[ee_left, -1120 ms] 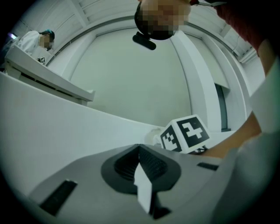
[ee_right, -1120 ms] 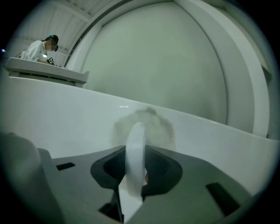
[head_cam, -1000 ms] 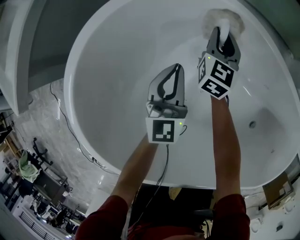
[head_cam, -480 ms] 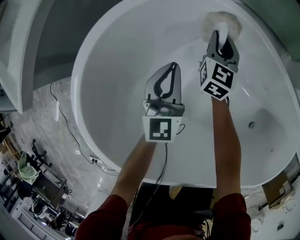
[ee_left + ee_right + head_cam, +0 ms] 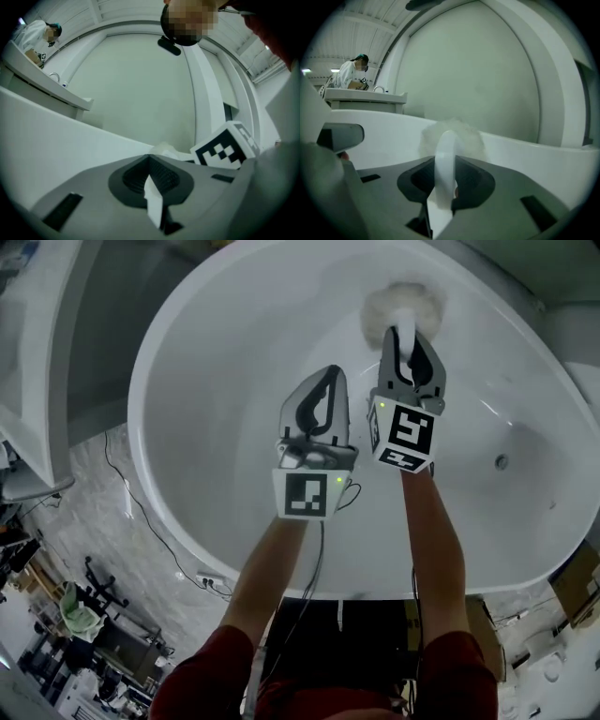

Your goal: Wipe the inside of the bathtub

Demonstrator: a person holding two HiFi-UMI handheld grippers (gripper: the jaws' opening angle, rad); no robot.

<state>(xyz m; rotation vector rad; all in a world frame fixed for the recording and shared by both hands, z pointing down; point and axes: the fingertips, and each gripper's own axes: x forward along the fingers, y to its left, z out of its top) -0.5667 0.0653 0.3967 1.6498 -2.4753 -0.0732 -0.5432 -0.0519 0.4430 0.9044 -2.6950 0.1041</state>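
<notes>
Outstretched right claw [image 5: 410,332] holds fluffy brush [image 5: 403,304] against bathtub [image 5: 234,352].

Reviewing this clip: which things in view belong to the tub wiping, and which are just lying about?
Part of the job:
- white oval bathtub
- white fluffy round scrubber on a white handle
- right tool, shut on that handle

Not in use:
- left tool, shut and empty over the tub
- black cable beside the tub
- brown cardboard box past the tub's rim
</notes>
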